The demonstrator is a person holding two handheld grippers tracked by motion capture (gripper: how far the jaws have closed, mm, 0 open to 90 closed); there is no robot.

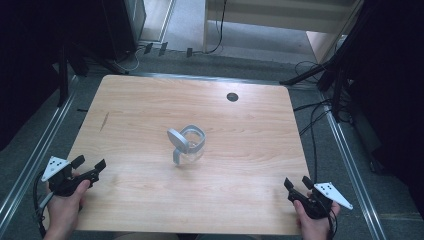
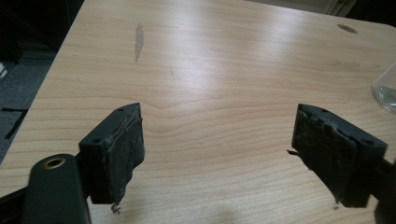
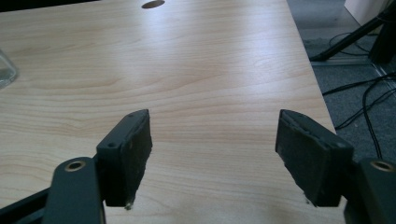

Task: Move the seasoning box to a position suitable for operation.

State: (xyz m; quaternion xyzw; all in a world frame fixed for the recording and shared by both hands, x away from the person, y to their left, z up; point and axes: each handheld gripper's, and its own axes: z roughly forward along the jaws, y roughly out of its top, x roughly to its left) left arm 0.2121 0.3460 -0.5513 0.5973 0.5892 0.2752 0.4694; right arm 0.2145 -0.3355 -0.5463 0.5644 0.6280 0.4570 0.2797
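- A lab or recording workspace, not a home: the light wooden table with rounded corners [image 1: 150, 100] stands alone on grey carpet floor [image 1: 320, 150].
- Silver metal rails [image 1: 30, 160] run along the floor at the table's left and right, like a frame fixed around it.
- Black stand legs [image 1: 310, 75] and black cables [image 1: 312, 125] lie on the floor at the far right.
- Dark black curtains or panels [image 1: 390, 75] close in both sides.
- A round cable hole [image 1: 232, 97] sits in the table's far edge, office-desk style.
- Pale wooden furniture [image 1: 280, 20] stands beyond.

soft overhead glare on the table [image 2: 210, 84]; dim, dark surroundings; slightly blurry.
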